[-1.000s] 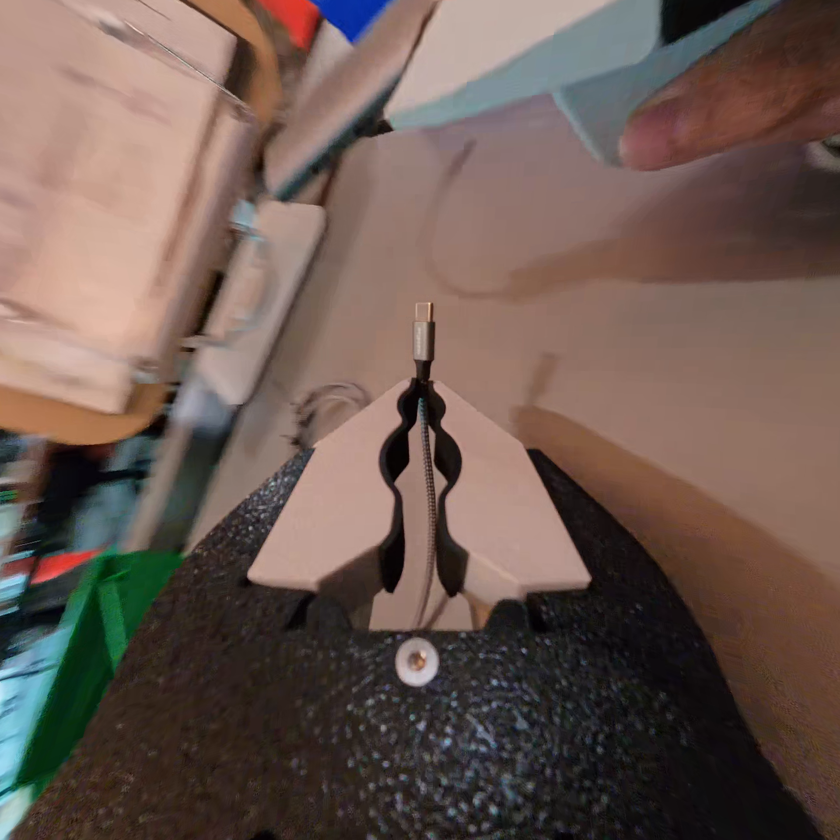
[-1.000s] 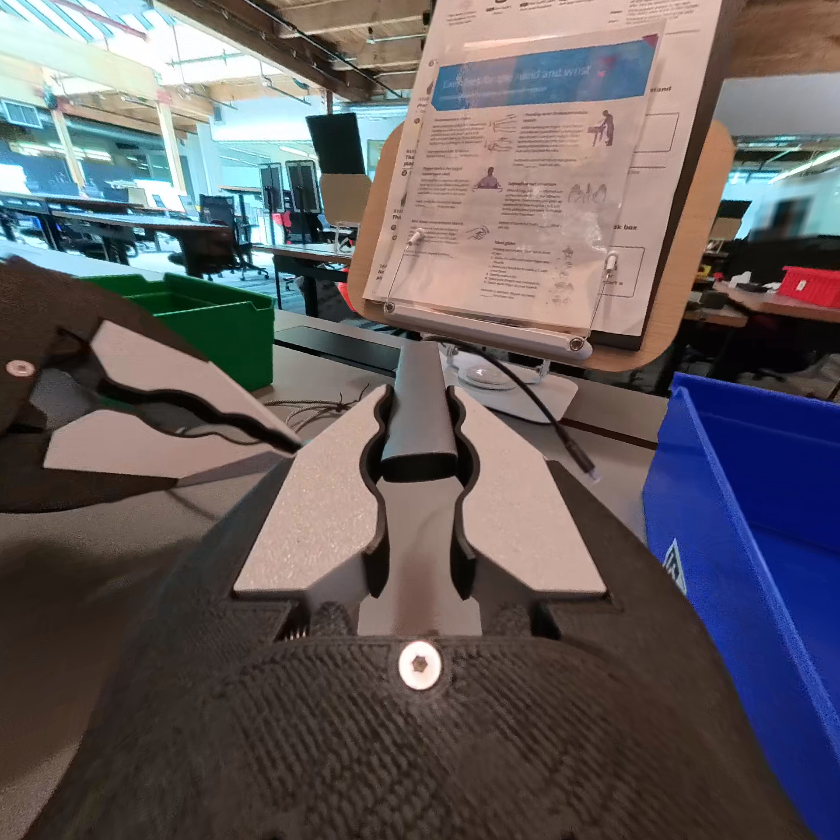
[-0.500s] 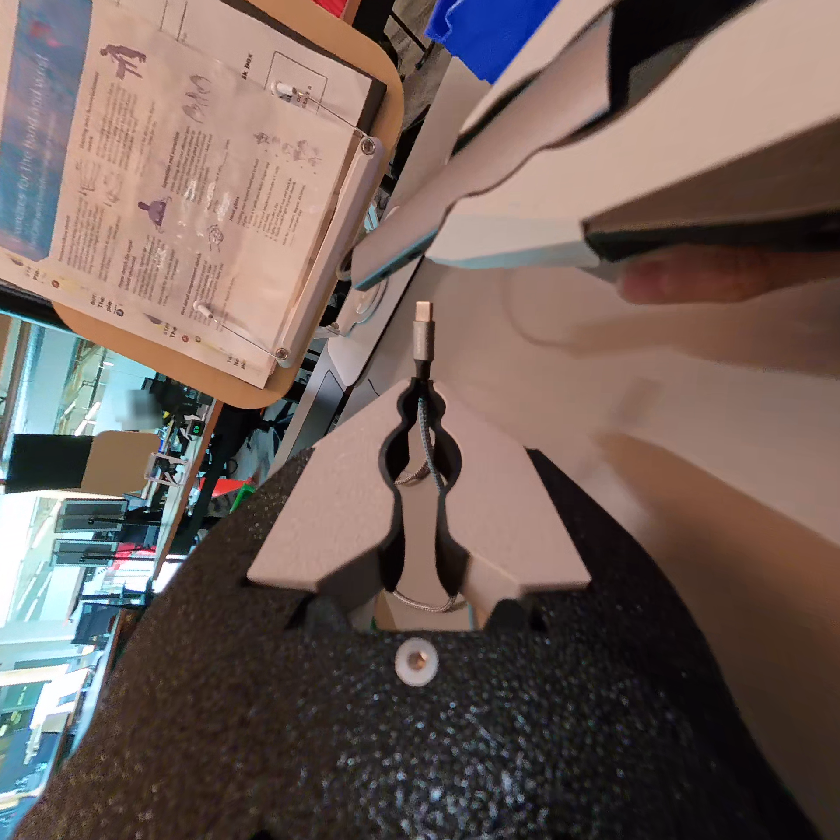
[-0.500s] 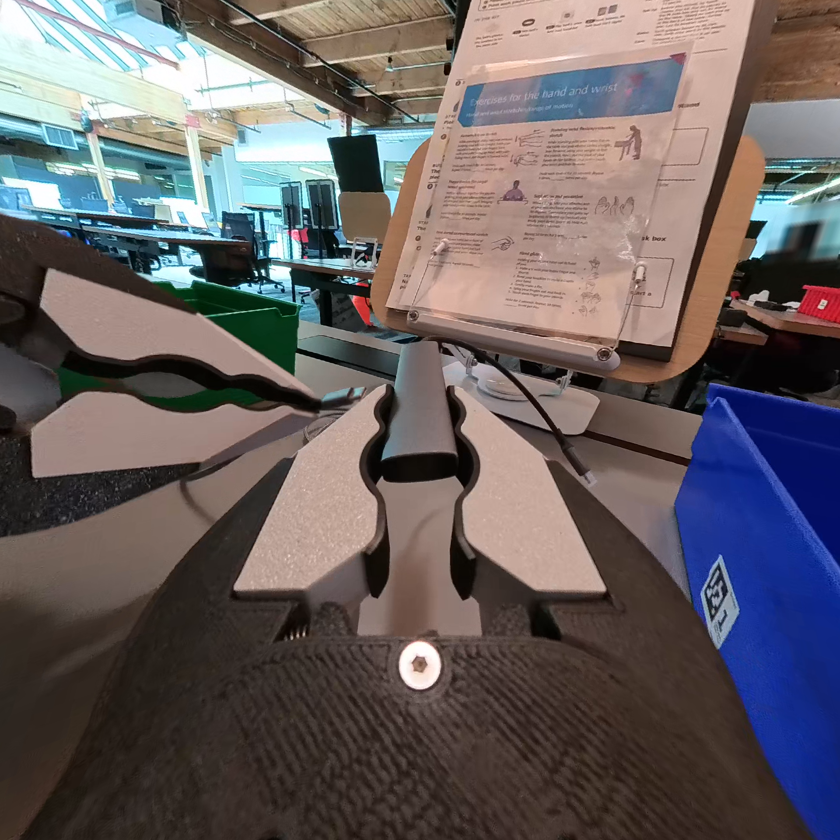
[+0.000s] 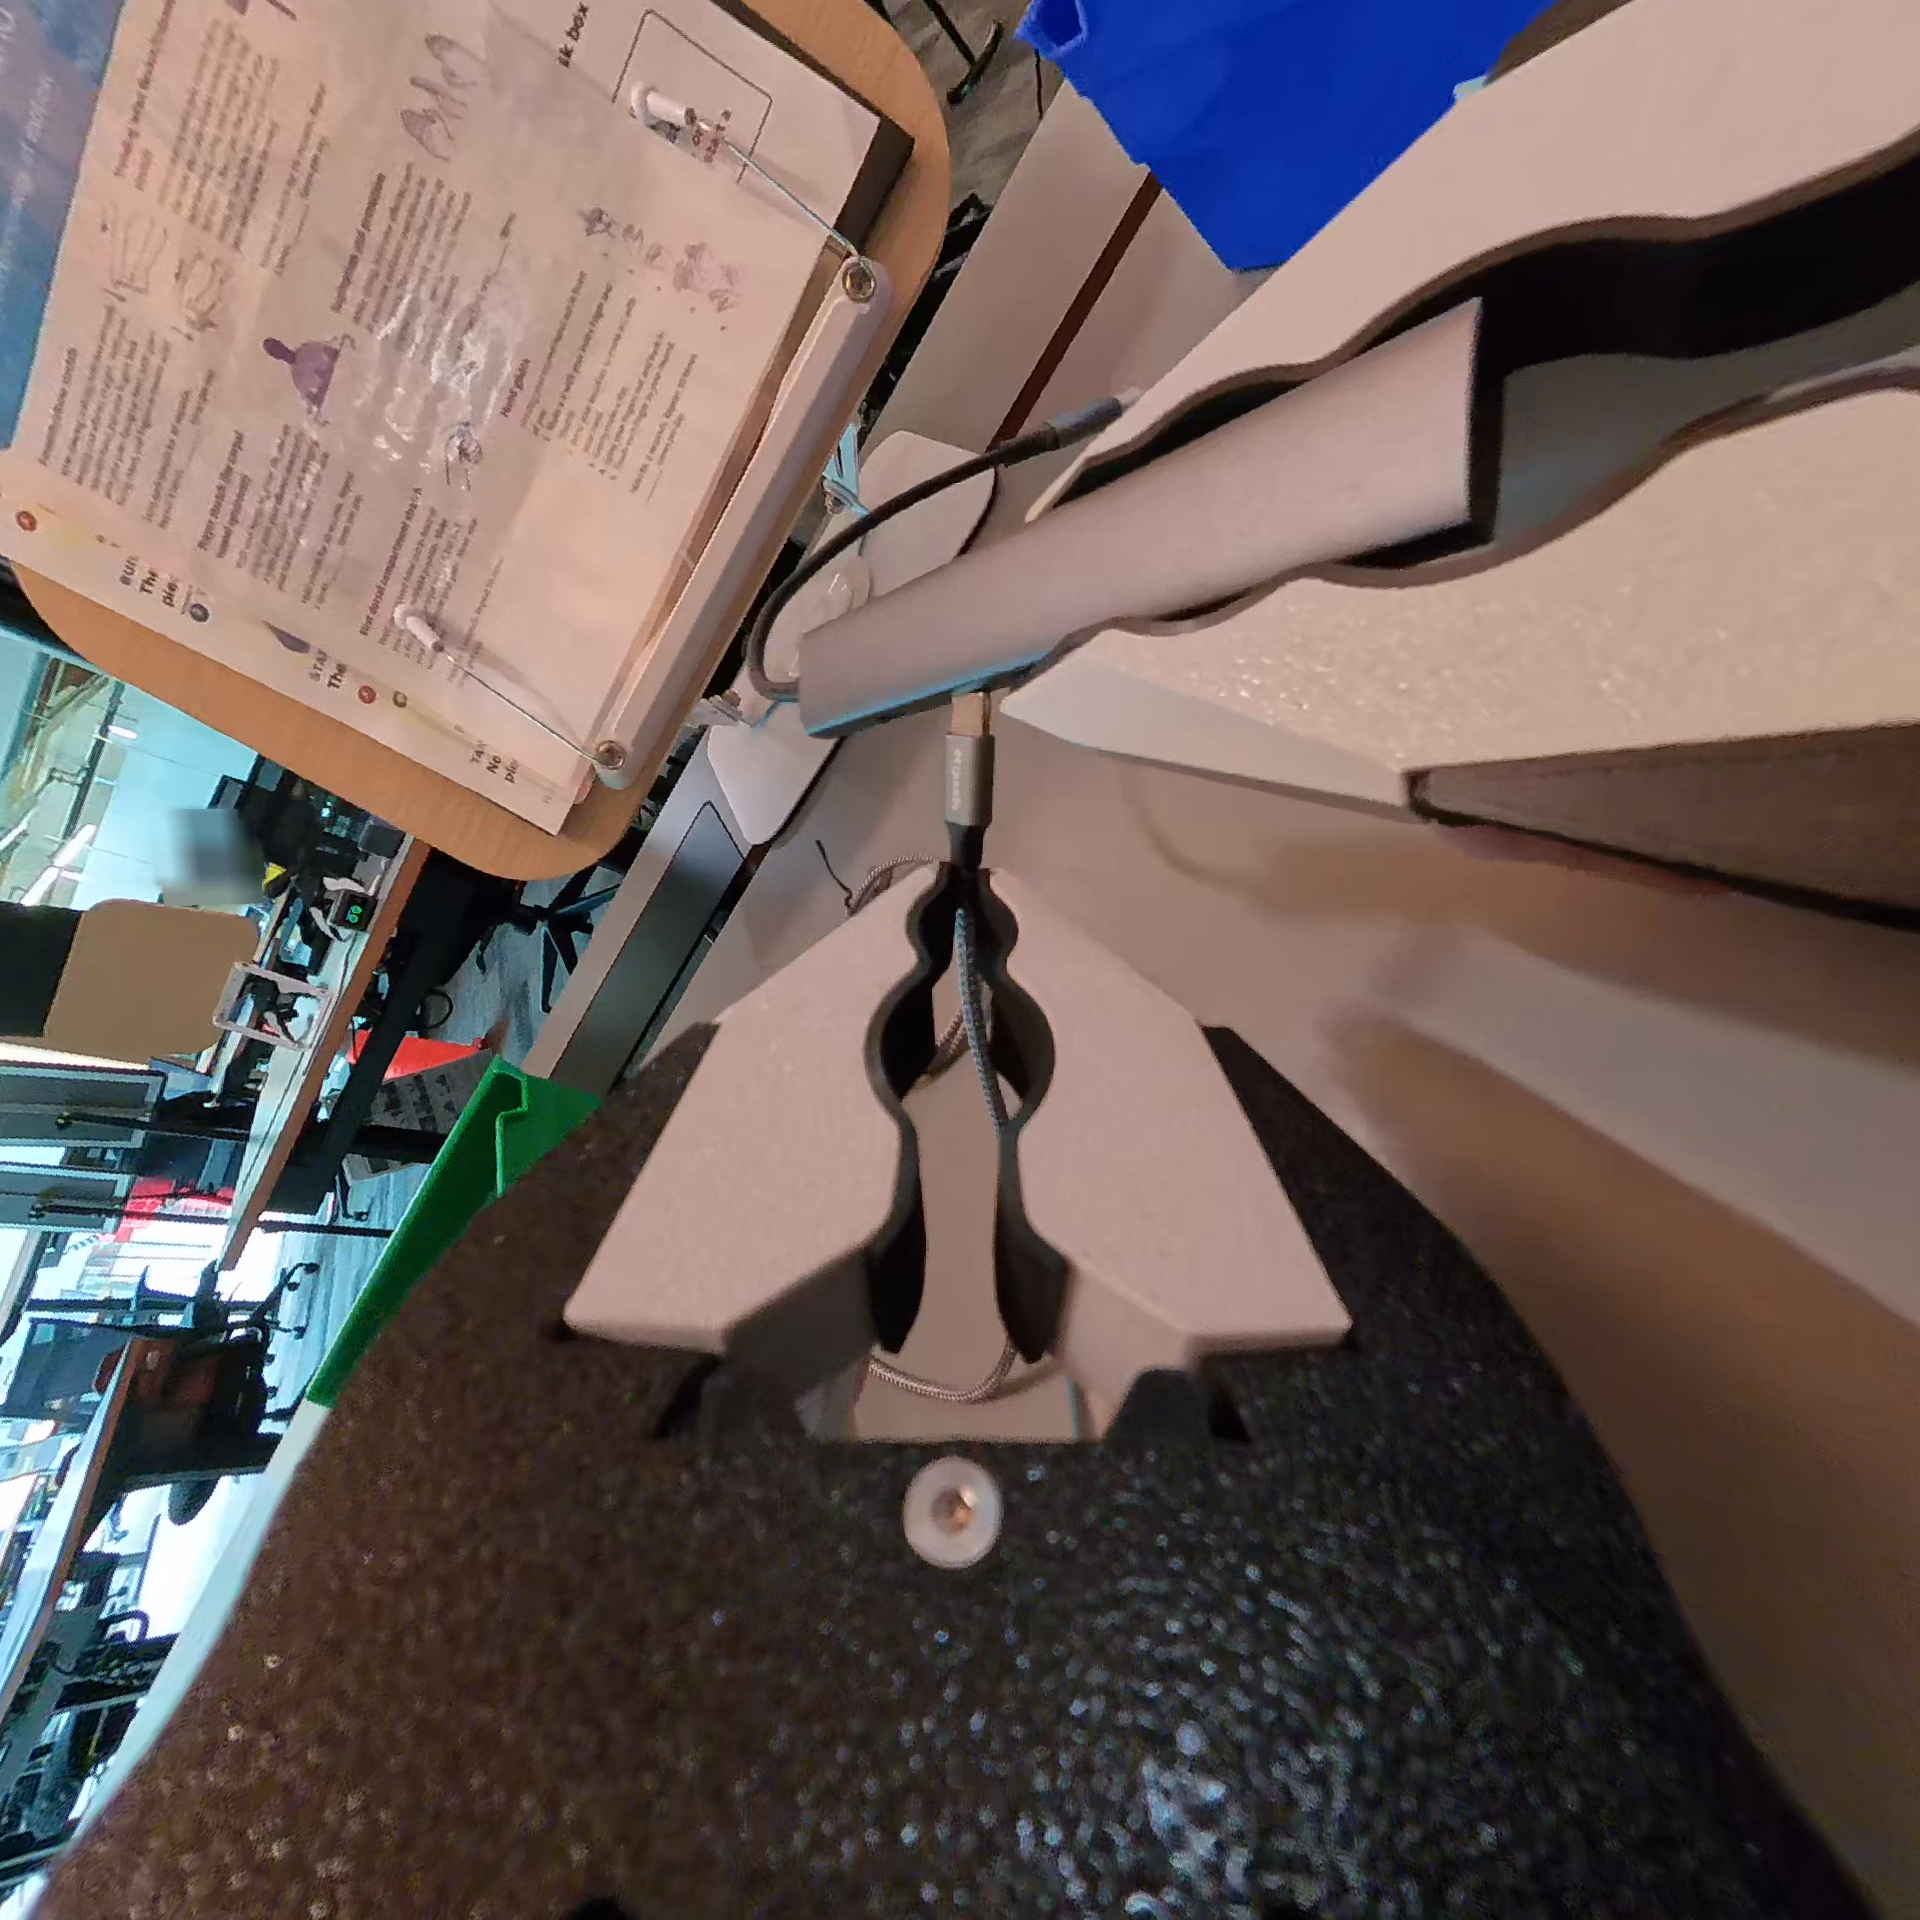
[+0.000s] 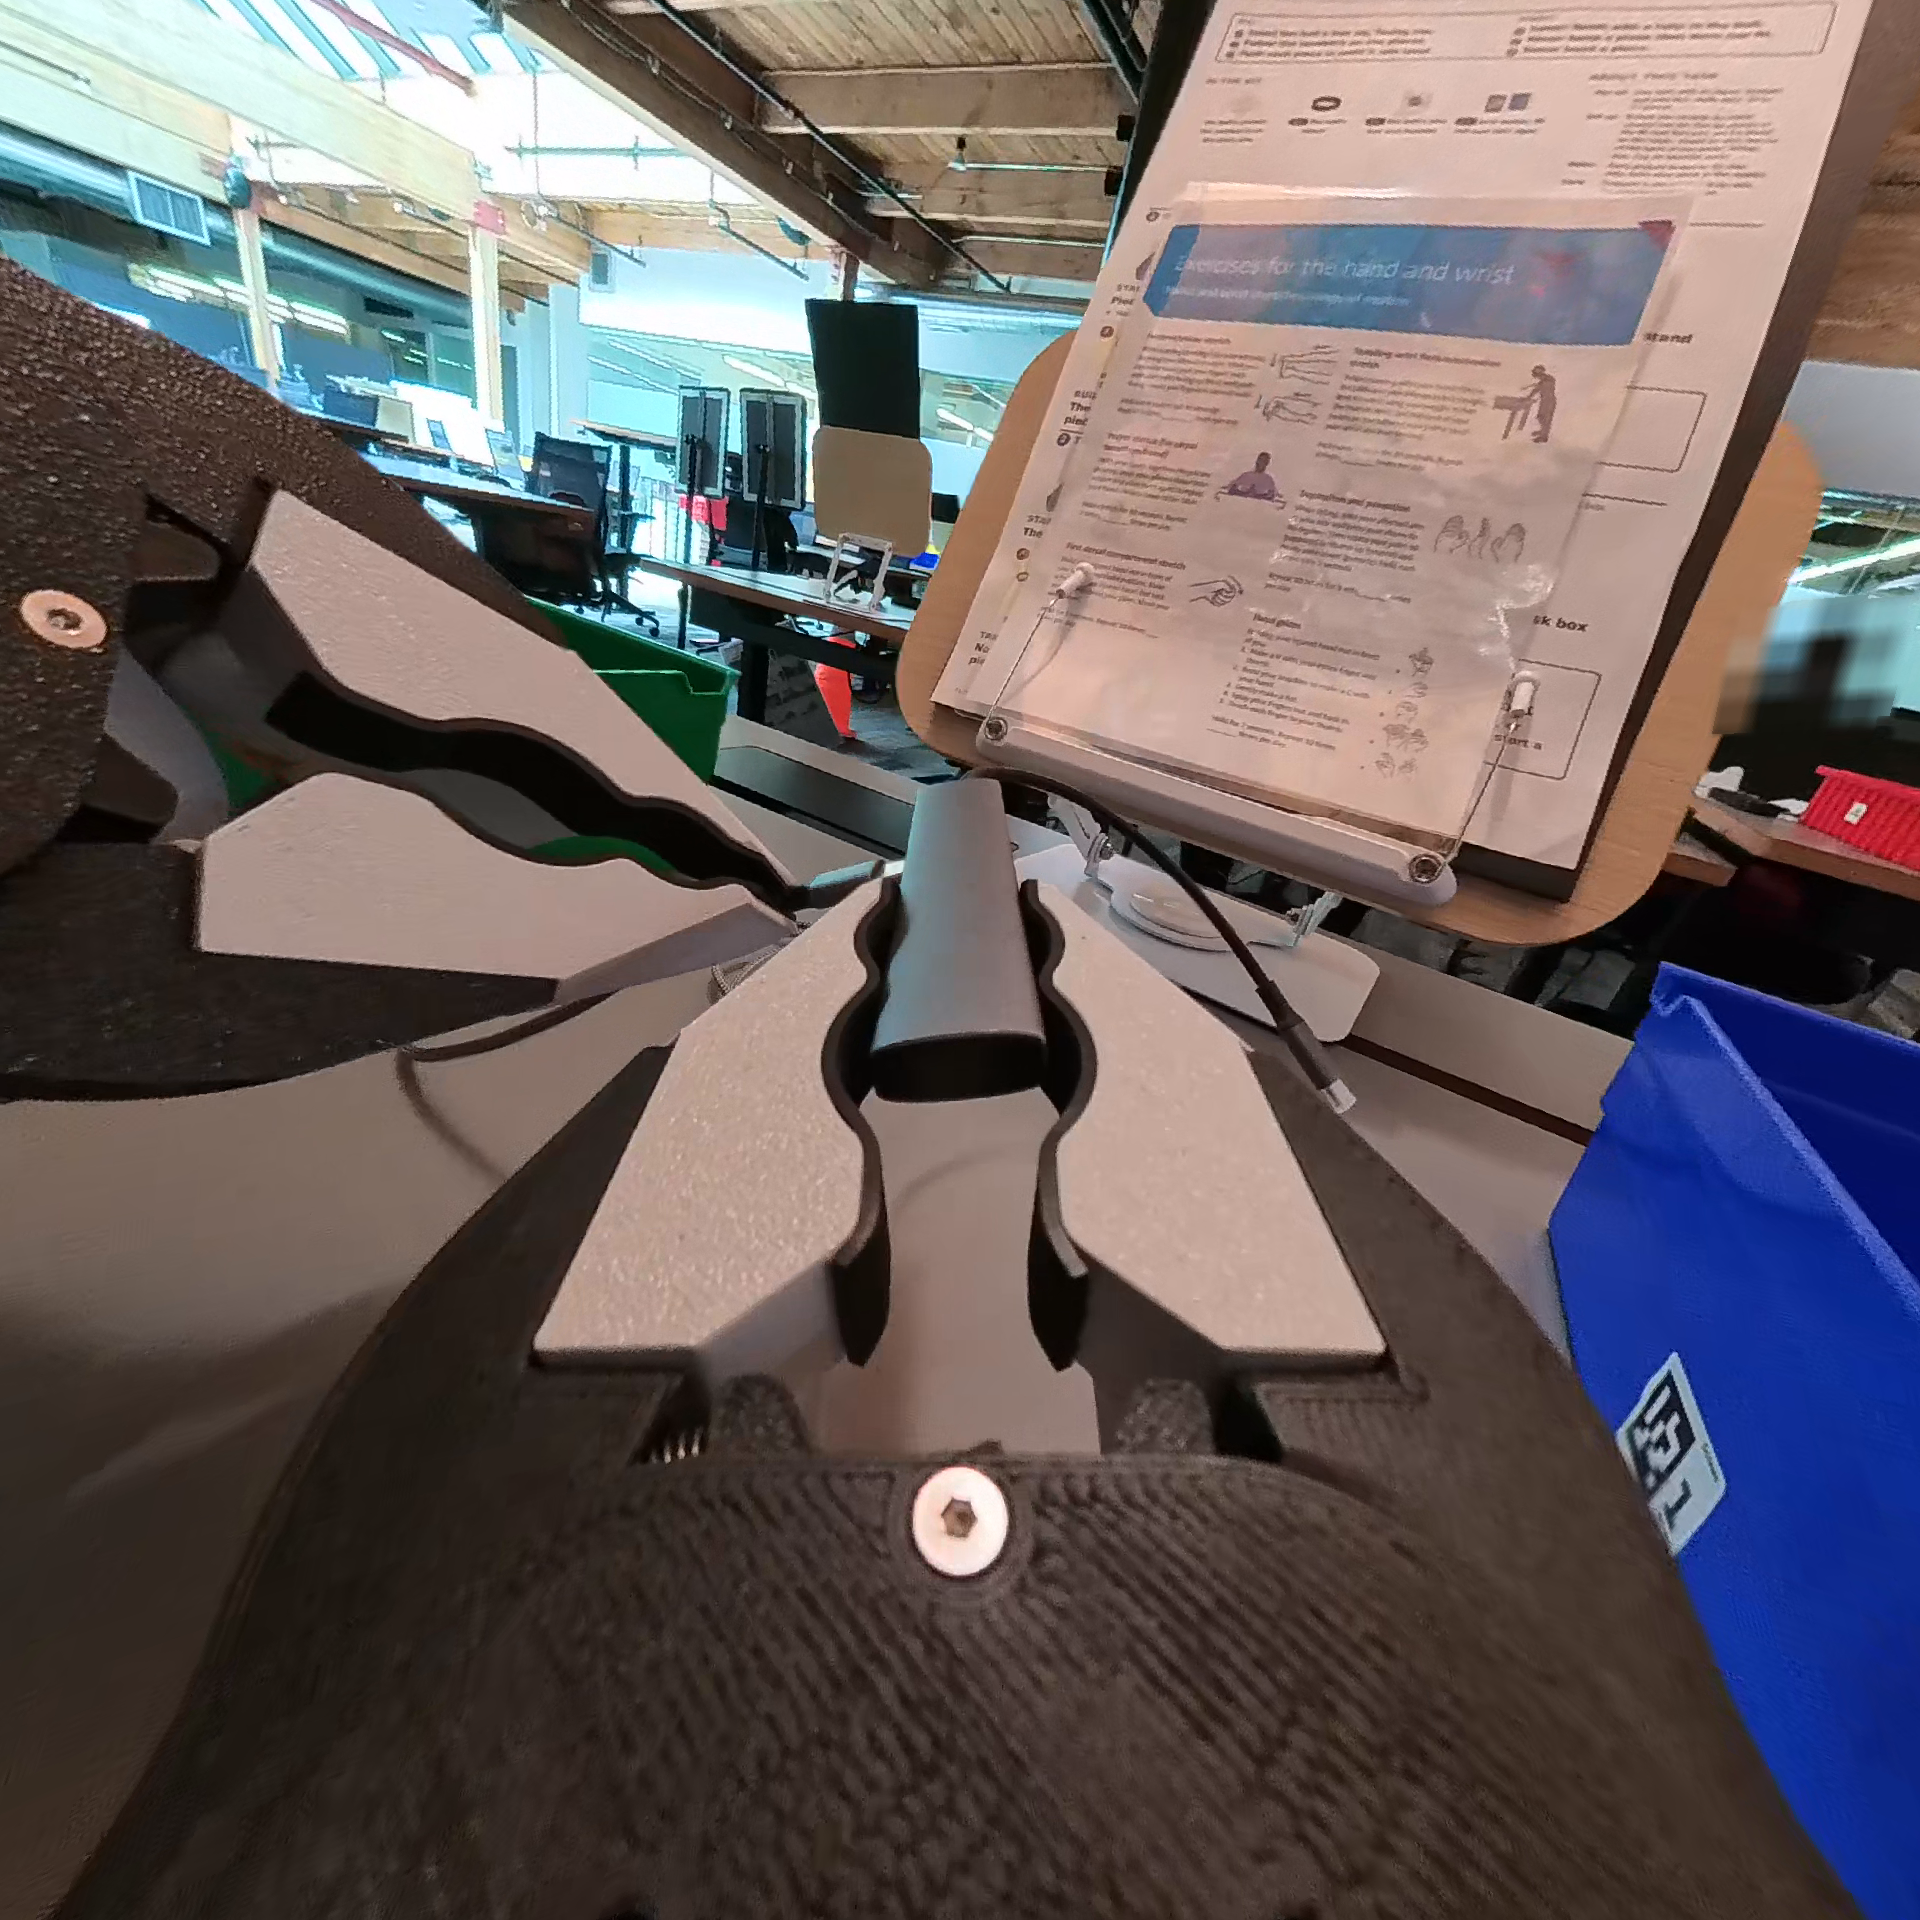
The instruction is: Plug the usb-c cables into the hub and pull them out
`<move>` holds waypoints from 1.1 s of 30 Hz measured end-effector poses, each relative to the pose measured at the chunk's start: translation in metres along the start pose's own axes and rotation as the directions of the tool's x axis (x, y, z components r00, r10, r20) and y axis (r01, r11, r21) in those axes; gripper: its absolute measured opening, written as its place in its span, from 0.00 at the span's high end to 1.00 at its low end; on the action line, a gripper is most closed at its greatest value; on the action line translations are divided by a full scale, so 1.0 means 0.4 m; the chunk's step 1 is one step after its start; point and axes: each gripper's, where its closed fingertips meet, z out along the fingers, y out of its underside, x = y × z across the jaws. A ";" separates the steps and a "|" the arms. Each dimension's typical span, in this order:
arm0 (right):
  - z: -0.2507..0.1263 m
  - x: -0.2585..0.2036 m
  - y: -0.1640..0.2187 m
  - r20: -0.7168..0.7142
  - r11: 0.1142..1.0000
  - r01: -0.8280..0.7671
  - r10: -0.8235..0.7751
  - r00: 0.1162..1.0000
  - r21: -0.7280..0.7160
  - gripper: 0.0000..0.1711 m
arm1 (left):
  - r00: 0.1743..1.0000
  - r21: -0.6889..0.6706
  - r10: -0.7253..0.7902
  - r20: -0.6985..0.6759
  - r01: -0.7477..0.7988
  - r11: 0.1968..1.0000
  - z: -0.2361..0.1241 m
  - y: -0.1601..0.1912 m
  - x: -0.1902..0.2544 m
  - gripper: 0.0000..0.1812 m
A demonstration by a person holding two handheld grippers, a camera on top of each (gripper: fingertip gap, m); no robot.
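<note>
Right gripper (image 6: pixel 961 997) is clamped across the dark grey USB-C hub (image 6: pixel 956 935), which juts forward past the fingertips. This grip presumably leaves the hub's side ports free and steadies the body against push and pull forces.

Left gripper (image 5: pixel 966 883) is closed on a braided USB-C cable (image 5: pixel 977 1023) just behind its metal plug (image 5: pixel 968 774). The short stub ahead of the tips probably keeps the plug stiff enough to aim. The plug tip meets the hub's (image 5: pixel 935 644) side edge; whether it has entered a port cannot be told. Judgement: insertion is just starting, and the plug must stay square to the port.

The hub's own black lead (image 6: pixel 1216 935) arcs off its far end to the right, its plug (image 6: pixel 1333 1091) hanging free above the table (image 6: pixel 208 1299).

Surroundings: a document stand (image 6: pixel 1351 810) with laminated sheets sits just behind the hub; a blue bin (image 6: pixel 1766 1247) is on the right, a green bin (image 6: pixel 644 696) on the left. None blocks the plug's approach. In the right wrist view the left gripper (image 6: pixel 790 894) hides the contact point.
</note>
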 end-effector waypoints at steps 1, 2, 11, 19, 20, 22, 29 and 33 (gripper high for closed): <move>0.001 -0.002 0.000 -0.004 1.000 0.009 -0.009 1.000 -0.002 0.87 | 1.000 -0.005 -0.004 0.000 0.004 1.000 0.000 0.002 0.000 1.00; 0.002 -0.003 0.002 -0.009 1.000 0.016 -0.016 1.000 -0.008 0.87 | 1.000 -0.013 -0.008 -0.002 0.008 1.000 0.001 0.004 0.001 1.00; 0.000 0.005 -0.009 -0.064 0.999 0.049 -0.050 0.997 -0.017 0.87 | 0.993 0.072 -0.097 -0.066 0.102 0.992 -0.010 -0.021 0.010 1.00; -0.016 0.028 -0.042 0.054 0.959 -0.271 0.267 0.962 0.084 0.87 | 0.717 0.275 -0.464 -0.520 0.655 0.704 -0.049 -0.078 -0.021 0.92; -0.017 0.027 -0.044 0.065 0.953 -0.289 0.284 0.957 0.087 0.87 | 0.716 0.285 -0.459 -0.526 0.657 0.698 -0.050 -0.077 -0.023 0.91; -0.017 0.022 -0.045 0.081 0.948 -0.307 0.300 0.950 0.087 0.87 | 0.737 0.320 -0.429 -0.522 0.636 0.702 -0.056 -0.083 -0.021 0.89; -0.019 0.010 -0.053 0.116 0.933 -0.347 0.336 0.935 0.096 0.87 | 0.789 0.405 -0.376 -0.486 0.585 0.703 -0.070 -0.107 -0.012 0.96; -0.015 0.004 -0.046 0.128 0.920 -0.381 0.369 0.920 0.087 0.87 | 0.784 0.412 -0.388 -0.484 0.595 0.690 -0.069 -0.104 -0.016 0.96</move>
